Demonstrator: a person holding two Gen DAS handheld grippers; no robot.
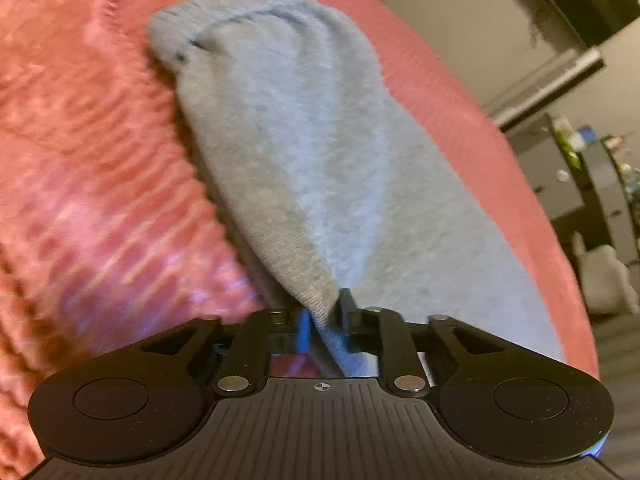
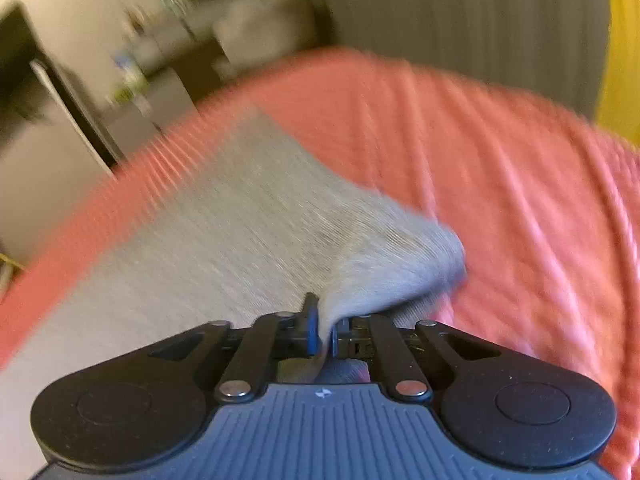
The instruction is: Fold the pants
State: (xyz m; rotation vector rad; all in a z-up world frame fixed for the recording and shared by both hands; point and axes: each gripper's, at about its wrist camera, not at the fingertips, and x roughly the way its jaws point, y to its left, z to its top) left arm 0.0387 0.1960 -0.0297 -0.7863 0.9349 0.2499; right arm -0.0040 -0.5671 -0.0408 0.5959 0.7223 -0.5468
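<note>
In the left wrist view, the left tongs are closed on a fold of the grey pants. The fabric is pinched between the two fingers and rises from them in a ridge. The pants stretch away from the tongs over a pink-red ribbed bedcover, and their far end, with a ribbed hem, lies bunched at the far left. To the right of the bed, a dark shelf unit stands in the blurred room.

In the right wrist view, the right tongs are closed on another part of the pants. The cloth is caught between the fingers and lifts into a peak just right of them. The pants lie near and left on the bedcover, which is bare on the right. This view is blurred.
</note>
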